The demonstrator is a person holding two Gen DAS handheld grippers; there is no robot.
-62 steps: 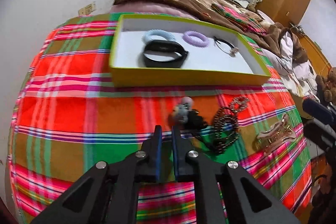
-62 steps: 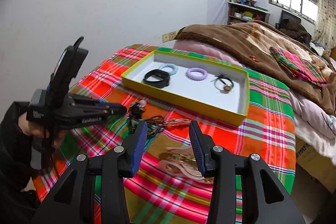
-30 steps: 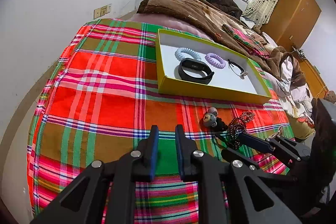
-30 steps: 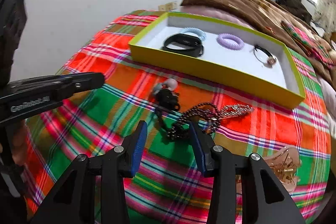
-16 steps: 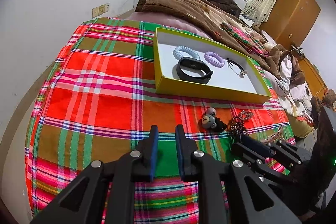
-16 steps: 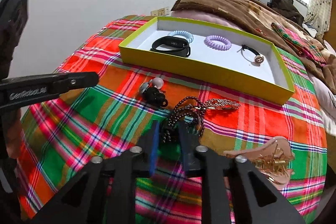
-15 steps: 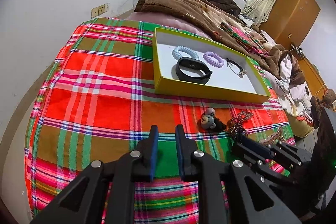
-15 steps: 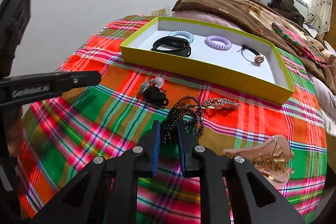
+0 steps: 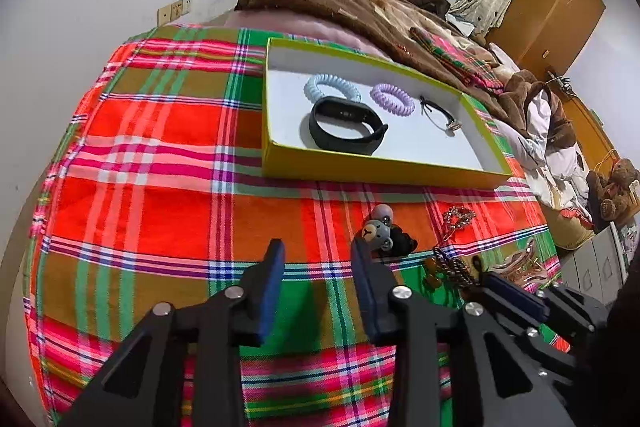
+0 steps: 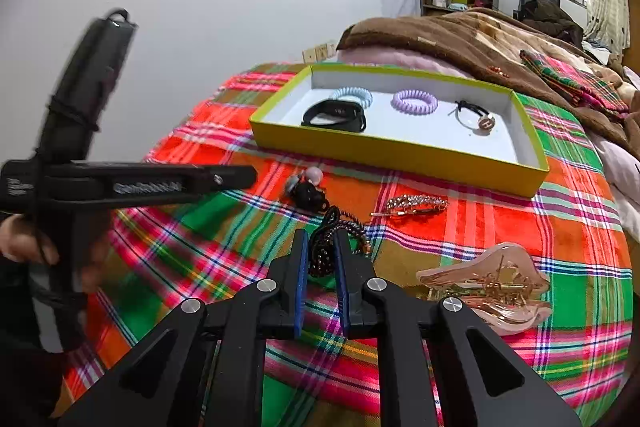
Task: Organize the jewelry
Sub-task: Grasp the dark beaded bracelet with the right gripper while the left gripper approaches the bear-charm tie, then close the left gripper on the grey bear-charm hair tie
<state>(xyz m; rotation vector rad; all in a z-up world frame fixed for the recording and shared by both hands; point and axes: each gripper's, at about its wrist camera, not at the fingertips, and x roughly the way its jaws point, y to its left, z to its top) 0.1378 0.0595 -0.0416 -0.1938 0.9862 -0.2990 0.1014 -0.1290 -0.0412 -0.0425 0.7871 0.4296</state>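
Observation:
A yellow box (image 10: pixel 392 157) (image 9: pixel 372 173) on the plaid cloth holds a black band (image 10: pixel 334 115), a blue coil tie (image 10: pixel 352 94), a purple coil tie (image 10: pixel 414 102) and a thin black tie with a charm (image 10: pixel 476 117). My right gripper (image 10: pixel 322 239) is shut on the dark bead bracelet (image 10: pixel 326 251), lifting it just off the cloth. My left gripper (image 9: pixel 318 247) is open and empty, just left of the bear charm tie (image 9: pixel 386 233) (image 10: pixel 308 191). A sparkly hair clip (image 10: pixel 412 205) and a pink claw clip (image 10: pixel 486 289) lie on the cloth.
The plaid cloth (image 9: pixel 160 155) covers a rounded surface that drops off at the left and front. A brown blanket (image 10: pixel 460 39) lies behind the box. My left gripper's body (image 10: pixel 132 183) reaches in from the left in the right wrist view.
My left gripper has opened and moved closer to the bear charm tie. My right gripper stays shut on the bead bracelet and has pulled it up, apart from the sparkly clip.

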